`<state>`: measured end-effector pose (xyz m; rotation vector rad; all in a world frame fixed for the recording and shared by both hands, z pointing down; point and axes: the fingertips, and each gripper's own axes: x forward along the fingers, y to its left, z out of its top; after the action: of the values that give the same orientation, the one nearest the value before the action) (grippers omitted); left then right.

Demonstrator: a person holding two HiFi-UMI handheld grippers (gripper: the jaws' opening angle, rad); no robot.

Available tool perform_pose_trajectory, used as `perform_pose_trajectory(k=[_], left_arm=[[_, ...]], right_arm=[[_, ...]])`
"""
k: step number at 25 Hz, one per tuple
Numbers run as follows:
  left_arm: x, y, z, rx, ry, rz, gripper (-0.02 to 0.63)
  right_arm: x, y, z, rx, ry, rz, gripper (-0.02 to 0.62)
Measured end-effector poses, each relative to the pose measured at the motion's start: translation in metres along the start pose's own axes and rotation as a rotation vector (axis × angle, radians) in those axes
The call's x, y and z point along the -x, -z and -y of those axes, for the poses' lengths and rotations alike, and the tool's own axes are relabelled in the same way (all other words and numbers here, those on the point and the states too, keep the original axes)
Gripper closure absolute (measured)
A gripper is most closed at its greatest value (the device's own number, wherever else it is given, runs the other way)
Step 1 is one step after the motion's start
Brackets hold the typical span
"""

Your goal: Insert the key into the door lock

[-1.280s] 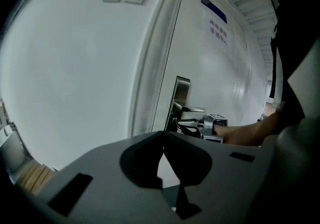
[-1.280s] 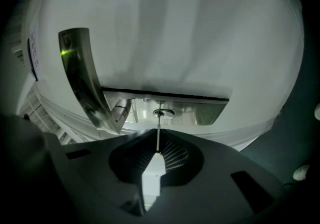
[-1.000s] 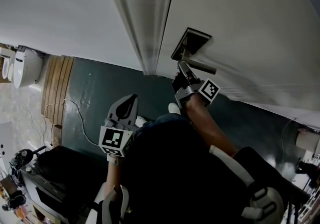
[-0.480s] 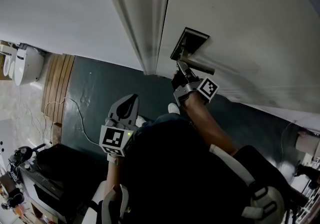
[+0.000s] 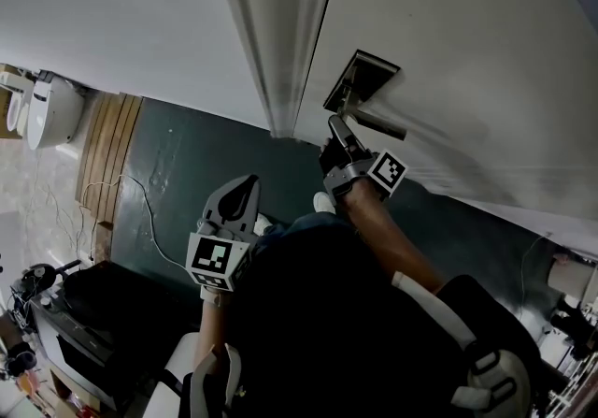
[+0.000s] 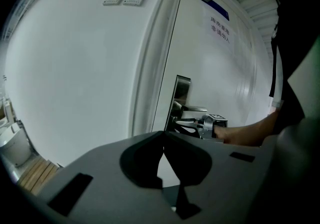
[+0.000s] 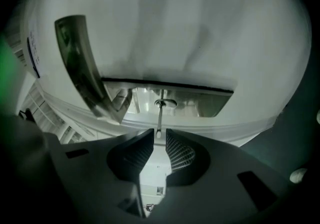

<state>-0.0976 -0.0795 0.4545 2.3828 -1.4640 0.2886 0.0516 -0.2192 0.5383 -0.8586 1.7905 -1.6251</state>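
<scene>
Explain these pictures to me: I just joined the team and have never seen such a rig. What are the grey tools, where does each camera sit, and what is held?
No robot here: a person holds a two-jaw gripper in each hand. The head view looks down from the person's head at the white door and dark floor. The other two views come from cameras riding on the grippers, looking along their jaws. The right gripper pinches a thin key, its tip at the keyhole in the metal lock plate, below the door handle; how deep it sits I cannot tell. The left gripper is held away from the door, jaws together, empty.
</scene>
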Motion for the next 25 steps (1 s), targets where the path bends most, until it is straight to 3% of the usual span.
perform_pose_trajectory(k=[7, 15, 21, 25], left_arm=[[0.007, 0.005, 0.000, 0.016, -0.030, 0.009, 0.597], [0.032, 0.007, -0.011, 0.048, -0.108, 0.045, 0.597], [0.055, 0.007, -0.026, 0.070, -0.188, 0.084, 0.597], [0.069, 0.006, -0.037, 0.086, -0.244, 0.115, 0.597]], right_arm=[[-0.006, 0.037, -0.009, 0.037, -0.009, -0.112, 0.529], [-0.019, 0.090, -0.048, 0.229, -0.066, -0.301, 0.550], [-0.027, 0.127, -0.089, 0.484, -0.168, -0.443, 0.561], [-0.028, 0.149, -0.115, 0.737, -0.264, -0.521, 0.566]])
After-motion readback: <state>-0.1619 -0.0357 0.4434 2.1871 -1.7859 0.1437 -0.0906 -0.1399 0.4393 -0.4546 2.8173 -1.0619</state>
